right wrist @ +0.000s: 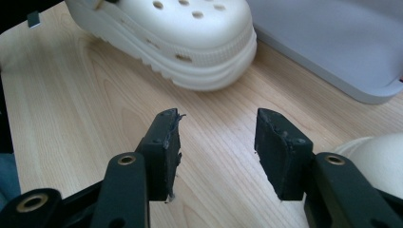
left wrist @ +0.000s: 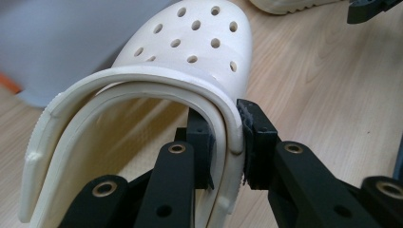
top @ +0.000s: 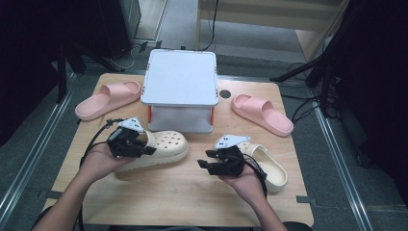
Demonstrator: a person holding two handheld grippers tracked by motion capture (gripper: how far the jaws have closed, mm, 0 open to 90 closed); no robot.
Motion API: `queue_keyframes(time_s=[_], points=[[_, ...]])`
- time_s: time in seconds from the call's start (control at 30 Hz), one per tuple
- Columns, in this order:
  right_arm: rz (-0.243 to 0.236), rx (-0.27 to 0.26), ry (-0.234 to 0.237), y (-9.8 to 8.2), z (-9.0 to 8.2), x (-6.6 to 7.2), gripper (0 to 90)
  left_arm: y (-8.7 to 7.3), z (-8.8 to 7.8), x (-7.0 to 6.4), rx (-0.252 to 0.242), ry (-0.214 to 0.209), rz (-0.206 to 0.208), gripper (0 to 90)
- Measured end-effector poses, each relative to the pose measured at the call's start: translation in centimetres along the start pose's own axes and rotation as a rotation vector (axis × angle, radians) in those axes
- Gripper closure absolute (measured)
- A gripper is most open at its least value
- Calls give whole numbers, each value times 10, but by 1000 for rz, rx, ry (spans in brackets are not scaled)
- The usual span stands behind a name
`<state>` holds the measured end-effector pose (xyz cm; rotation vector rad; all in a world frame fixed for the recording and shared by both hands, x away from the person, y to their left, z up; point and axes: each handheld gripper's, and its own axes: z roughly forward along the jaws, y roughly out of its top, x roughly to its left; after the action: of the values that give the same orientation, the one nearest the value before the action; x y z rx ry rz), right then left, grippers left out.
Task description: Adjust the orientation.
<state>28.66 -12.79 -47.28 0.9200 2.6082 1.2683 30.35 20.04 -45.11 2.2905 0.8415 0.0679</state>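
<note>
High view, left claw (top: 144, 147) grasping cream clog (top: 161, 147), right claw (top: 206, 160) released, white box (top: 180, 77) behind

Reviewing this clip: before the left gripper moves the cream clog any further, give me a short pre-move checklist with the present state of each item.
1. Left gripper pinches the heel rim of the held clog, one jaw inside, one outside: ok.
2. Clog's sole clear of the table: cannot tell.
3. Right gripper open with bare wood between its jaws: ok.
4. Second cream clog lies apart beside the right hand, untouched: ok.
5. White lidded box stands close behind the held clog's toe; contact: cannot tell.
6. Both pink slides, left one and right one, lie at the box's sides, away from the grippers: ok.
</note>
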Motion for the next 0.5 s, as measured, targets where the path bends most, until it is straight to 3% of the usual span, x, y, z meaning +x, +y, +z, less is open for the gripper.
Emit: queue_keyframes(time_s=[0.13,0.23,0.43,0.5], points=[[10,-3,-12,-3,-3,0,518,10,15,-11,12,-22,25,761],[17,-7,-16,-5,-5,1,518,12,21,-14,5,-42,18,759],[27,-10,-17,-4,-2,1,518,10,25,-16,27,-40,58,729],[27,-10,-15,-4,-2,1,518,9,25,-15,28,-48,52,719]])
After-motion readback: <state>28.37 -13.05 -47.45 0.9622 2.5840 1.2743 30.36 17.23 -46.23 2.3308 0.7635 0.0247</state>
